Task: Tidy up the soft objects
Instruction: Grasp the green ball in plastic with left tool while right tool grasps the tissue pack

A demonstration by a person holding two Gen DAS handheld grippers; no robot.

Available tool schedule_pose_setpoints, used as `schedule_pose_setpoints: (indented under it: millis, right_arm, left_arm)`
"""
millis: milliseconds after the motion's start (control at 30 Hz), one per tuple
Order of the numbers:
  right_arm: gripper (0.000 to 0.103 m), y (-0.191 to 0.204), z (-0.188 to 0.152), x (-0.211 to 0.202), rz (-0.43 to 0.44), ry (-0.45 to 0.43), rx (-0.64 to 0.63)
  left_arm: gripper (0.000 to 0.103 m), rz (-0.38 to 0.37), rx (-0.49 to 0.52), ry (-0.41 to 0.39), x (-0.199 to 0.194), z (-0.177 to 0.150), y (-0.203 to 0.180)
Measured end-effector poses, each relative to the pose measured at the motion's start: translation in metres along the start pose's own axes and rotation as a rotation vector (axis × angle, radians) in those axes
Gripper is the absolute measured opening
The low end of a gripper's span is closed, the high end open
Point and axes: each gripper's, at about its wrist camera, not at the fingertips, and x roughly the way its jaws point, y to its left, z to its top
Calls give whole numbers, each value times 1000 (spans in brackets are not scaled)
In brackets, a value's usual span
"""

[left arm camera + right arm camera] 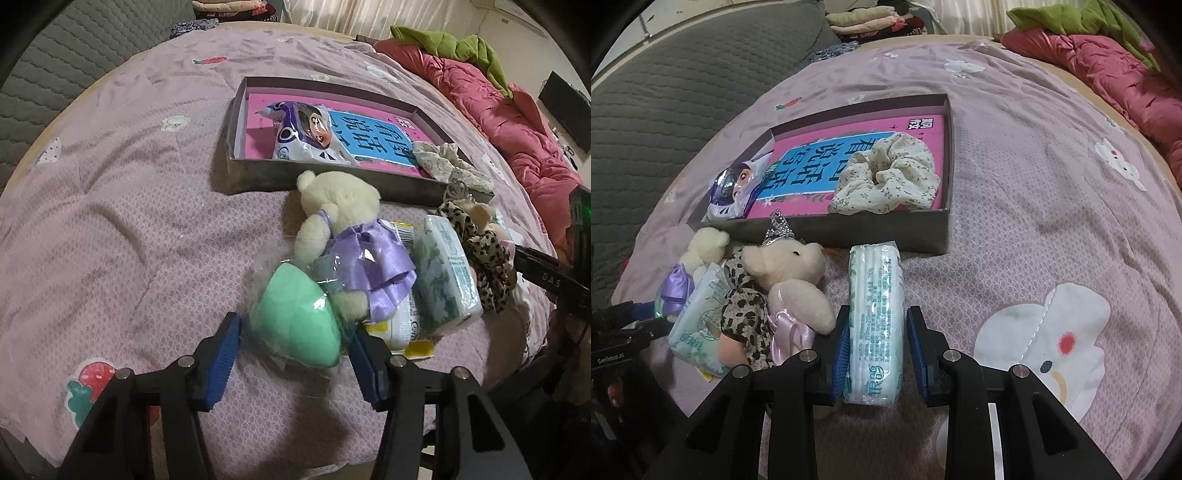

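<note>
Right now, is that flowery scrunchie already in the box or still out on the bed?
In. The floral scrunchie lies inside the grey box, on the pink book, near the box's front wall.

The left gripper (pixel 295 354) and right gripper (pixel 875 354) are built from black angular plastic arms, fastened with round silver pins. Each finger is faced with a ribbed blue pad (pixel 221 365) (grooves run crosswise).

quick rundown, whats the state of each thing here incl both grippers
left gripper: open around the green wrapped sponge
right gripper: open astride the upright tissue pack
shallow grey box: lidless, holding floral scrunchie
cream bear in purple dress: lying outside the box
</note>
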Motion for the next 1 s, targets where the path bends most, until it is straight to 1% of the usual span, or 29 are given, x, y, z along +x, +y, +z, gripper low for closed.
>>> schedule_pose_setpoints:
  millis: [133,400,467,600,833,1000]
  right_arm:
    - [30,-1,1,0,3,0,7]
    - [30,-2,1,1,5,1,10]
    - [30,-2,1,1,6,1,10]
    - [30,-2,2,1,10,1,18]
    - [30,-8,3,-4,17,-8,41]
    - [29,-11,1,-12,24,-21,60]
  left_arm:
    - [55,0,-1,14,5,2,2]
    - [49,8,5,13,9,8,6]
    - [46,13,17,0,7,9,6]
    - [44,14,48,-25,1,10,3]
    - [43,-18,122,-63,-17,1,-12]
    - [43,-55,123,-106,-30,-2,-13]
